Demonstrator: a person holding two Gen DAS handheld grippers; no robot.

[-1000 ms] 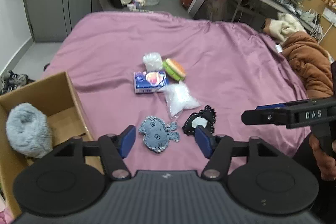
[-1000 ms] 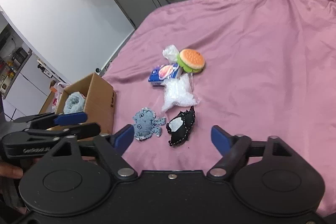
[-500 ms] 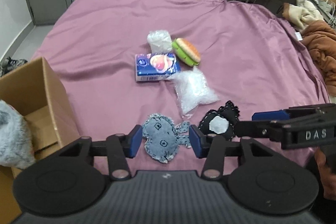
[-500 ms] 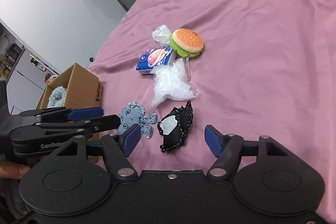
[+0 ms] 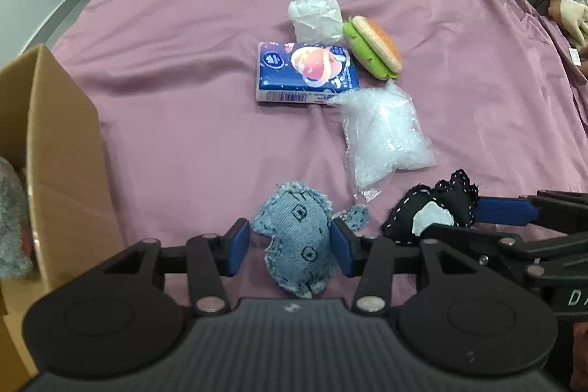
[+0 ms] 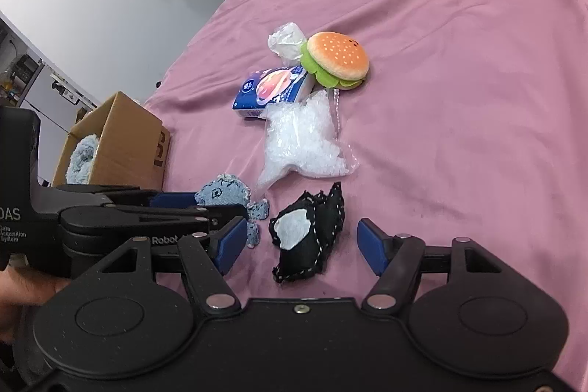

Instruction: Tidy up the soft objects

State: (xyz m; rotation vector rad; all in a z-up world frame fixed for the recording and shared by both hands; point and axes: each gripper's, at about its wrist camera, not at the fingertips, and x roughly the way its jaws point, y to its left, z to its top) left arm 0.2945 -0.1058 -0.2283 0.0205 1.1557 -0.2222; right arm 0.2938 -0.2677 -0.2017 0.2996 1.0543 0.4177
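1. Left wrist view
   - Both jaws of the left gripper (image 5: 290, 247) are seen set apart on either side of the denim toy (image 5: 299, 239); the blue pads look just short of the fabric, so no clamp is judged made yet
   - The denim toy is laid flat on the pink sheet (image 5: 191, 120), just right of the cardboard box (image 5: 66, 179), probably so it can be straddled from above
   - A grey fluffy item (image 5: 11, 223) is already held inside the cardboard box, which suggests where the soft things are being gathered
   - The black pouch (image 5: 433, 212) is found right of the denim toy, with the right gripper's fingers (image 5: 503, 210) alongside it

2. Right wrist view
   - Jaws of the right gripper (image 6: 303, 245) are held wide, with the black pouch between them and untouched on both sides
   - Beyond the black pouch, a clear bag (image 6: 301, 142), tissue pack (image 6: 272, 89), burger plush (image 6: 336, 59) and crumpled plastic (image 6: 286, 41) are left waiting
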